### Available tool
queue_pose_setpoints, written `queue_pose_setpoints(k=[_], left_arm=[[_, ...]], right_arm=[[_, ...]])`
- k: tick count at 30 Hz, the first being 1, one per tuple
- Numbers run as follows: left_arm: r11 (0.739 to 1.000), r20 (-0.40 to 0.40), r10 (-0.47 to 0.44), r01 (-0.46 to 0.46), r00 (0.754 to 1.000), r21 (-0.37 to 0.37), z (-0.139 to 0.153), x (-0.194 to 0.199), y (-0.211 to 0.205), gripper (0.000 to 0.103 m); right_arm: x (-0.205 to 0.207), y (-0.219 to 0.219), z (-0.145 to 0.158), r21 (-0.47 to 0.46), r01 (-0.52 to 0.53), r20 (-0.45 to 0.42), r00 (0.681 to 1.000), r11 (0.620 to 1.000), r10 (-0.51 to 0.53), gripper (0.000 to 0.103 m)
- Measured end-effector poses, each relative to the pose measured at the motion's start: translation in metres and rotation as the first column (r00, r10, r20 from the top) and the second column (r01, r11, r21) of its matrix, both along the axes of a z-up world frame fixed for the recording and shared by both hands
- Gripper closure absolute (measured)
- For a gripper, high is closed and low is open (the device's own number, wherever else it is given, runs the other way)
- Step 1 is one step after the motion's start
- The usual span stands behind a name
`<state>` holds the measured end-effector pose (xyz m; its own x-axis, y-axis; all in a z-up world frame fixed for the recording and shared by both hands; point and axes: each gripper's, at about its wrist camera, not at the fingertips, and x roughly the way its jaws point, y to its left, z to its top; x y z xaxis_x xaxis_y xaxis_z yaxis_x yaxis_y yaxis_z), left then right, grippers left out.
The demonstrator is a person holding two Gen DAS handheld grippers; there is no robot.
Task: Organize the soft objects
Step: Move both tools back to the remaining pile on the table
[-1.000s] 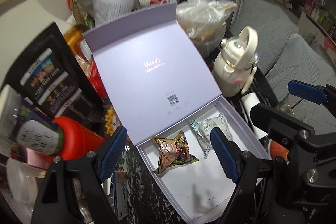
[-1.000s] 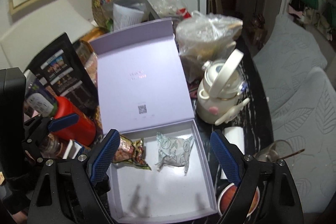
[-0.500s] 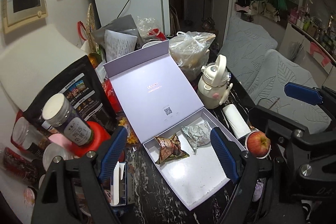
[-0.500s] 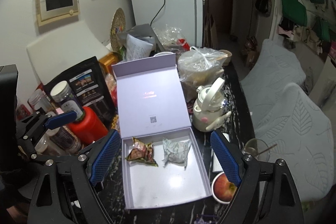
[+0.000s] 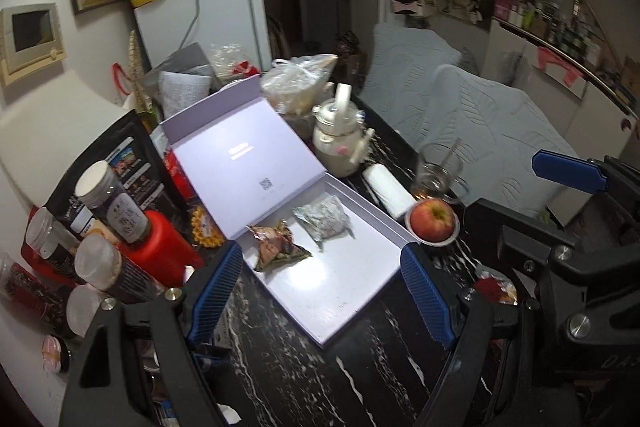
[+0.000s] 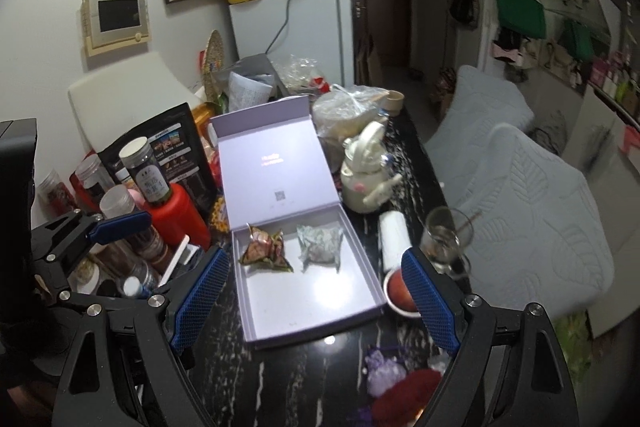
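Right wrist view: 2 pouches (image 6: 292,251) lie beyond the empty, spread jaws.

Both grippers look the same: chunky matte black frames with angular arms and round silver screw heads at the joints. The left gripper (image 5: 322,291) and right gripper (image 6: 316,301) each have two fingers (image 5: 216,289) faced with ribbed blue pads. There's faint embossed lettering on the right one's black body, too blurry to read.
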<state>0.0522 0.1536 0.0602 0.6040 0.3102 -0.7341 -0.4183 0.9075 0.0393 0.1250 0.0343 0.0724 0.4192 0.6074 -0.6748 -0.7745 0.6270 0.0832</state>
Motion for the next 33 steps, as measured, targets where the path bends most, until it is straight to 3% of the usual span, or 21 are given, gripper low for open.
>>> queue_pose_setpoints(k=[6, 12, 22, 33], left_arm=[[0.991, -0.003, -0.134, 0.134, 0.991, 0.001, -0.002, -0.003, -0.051, 0.021], [0.960, -0.009, -0.281, 0.281, 0.960, -0.015, -0.007, -0.001, -0.107, 0.021], [0.869, -0.037, -0.494, 0.492, 0.869, -0.051, -0.026, 0.000, -0.193, 0.021], [0.790, -0.120, -0.612, 0.599, 0.782, -0.128, -0.072, -0.009, -0.241, 0.021]], right_arm=[[-0.018, -0.057, -0.004, -0.004, 0.117, -0.001, 0.993, 0.993, -0.117, 0.014], [-0.034, -0.124, -0.008, -0.008, 0.271, -0.012, 0.962, 0.962, -0.271, 0.014], [-0.059, -0.213, -0.027, -0.036, 0.480, -0.047, 0.875, 0.876, -0.481, 0.014], [-0.089, -0.273, -0.070, -0.101, 0.608, -0.126, 0.777, 0.787, -0.617, 0.014]])
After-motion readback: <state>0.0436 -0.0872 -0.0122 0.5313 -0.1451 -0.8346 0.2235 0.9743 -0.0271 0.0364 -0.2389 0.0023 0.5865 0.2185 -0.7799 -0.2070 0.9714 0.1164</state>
